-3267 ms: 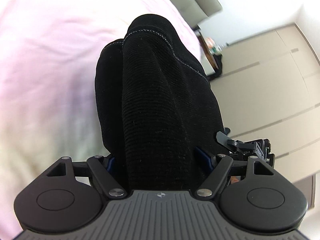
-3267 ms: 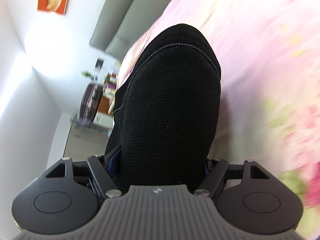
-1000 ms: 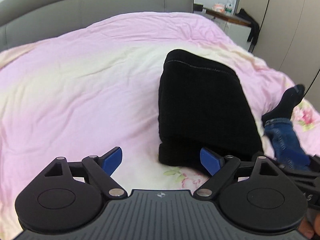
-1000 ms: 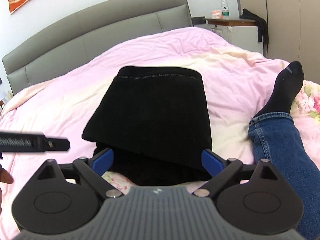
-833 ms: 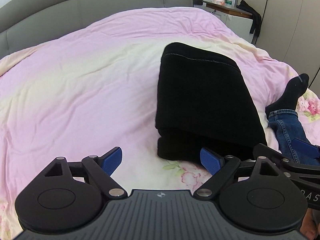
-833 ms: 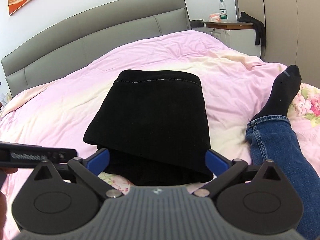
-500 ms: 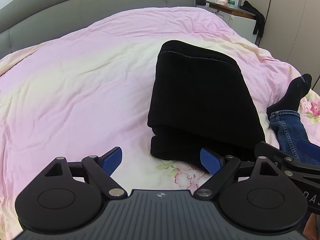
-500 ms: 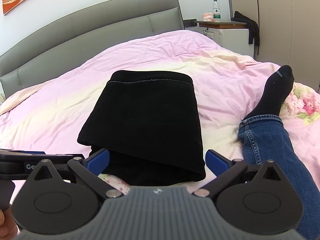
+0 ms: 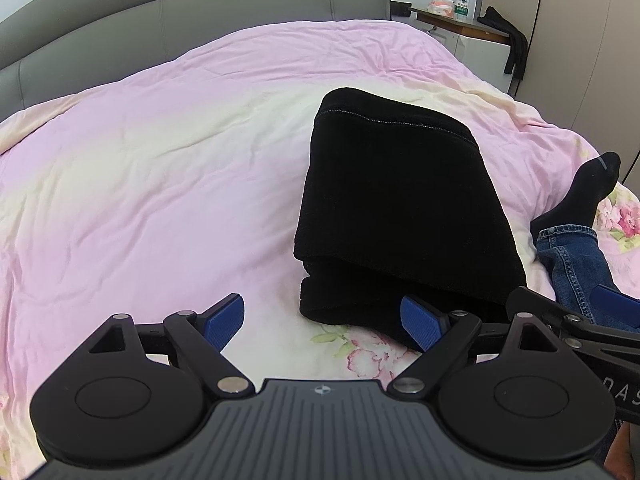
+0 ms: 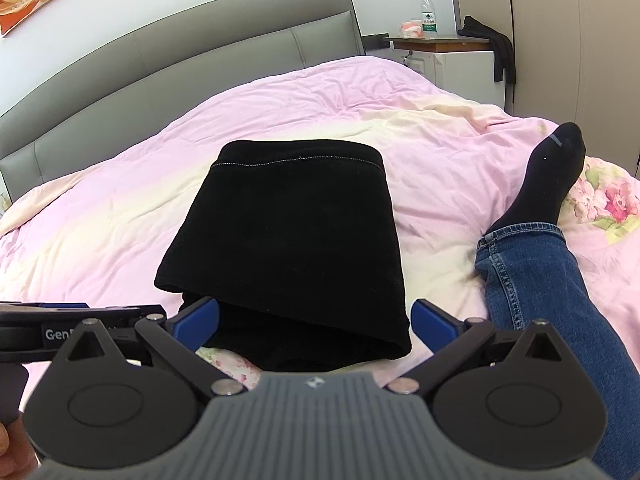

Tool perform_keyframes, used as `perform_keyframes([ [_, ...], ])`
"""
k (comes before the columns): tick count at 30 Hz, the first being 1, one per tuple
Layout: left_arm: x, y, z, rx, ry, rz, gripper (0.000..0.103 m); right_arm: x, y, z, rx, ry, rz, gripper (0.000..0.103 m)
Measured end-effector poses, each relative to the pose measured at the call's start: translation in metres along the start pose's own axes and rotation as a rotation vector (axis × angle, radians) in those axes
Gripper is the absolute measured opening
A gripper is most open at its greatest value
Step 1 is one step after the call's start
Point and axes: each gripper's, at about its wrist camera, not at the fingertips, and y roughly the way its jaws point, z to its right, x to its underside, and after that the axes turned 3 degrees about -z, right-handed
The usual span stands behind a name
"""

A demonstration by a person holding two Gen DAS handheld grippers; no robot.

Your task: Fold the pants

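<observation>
The black pants (image 9: 396, 204) lie folded in a thick rectangular stack on the pink bed cover (image 9: 168, 176); they also show in the right wrist view (image 10: 288, 240). My left gripper (image 9: 322, 320) is open and empty, just short of the stack's near left corner. My right gripper (image 10: 316, 322) is open and empty, with its blue pads on either side of the stack's near edge, not touching it. The right gripper's arm (image 9: 576, 328) shows at the right of the left wrist view.
The person's leg in blue jeans (image 10: 536, 280) with a black sock (image 10: 548, 176) lies on the bed right of the stack. A grey headboard (image 10: 200, 64) runs behind. A nightstand (image 10: 448, 56) with a water bottle (image 10: 428, 16) stands at the far right.
Both grippers let go of the pants and drew back from the folded stack. Over the last second they barely shifted; the stack lies still.
</observation>
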Motion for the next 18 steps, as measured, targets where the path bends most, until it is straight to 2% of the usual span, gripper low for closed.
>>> perform_keyframes([
  [18, 0.0009, 0.0019, -0.0002, 0.002, -0.011, -0.002, 0.103, 0.0018, 0.0005, -0.0010, 0.007, 0.004, -0.006, 0.098],
])
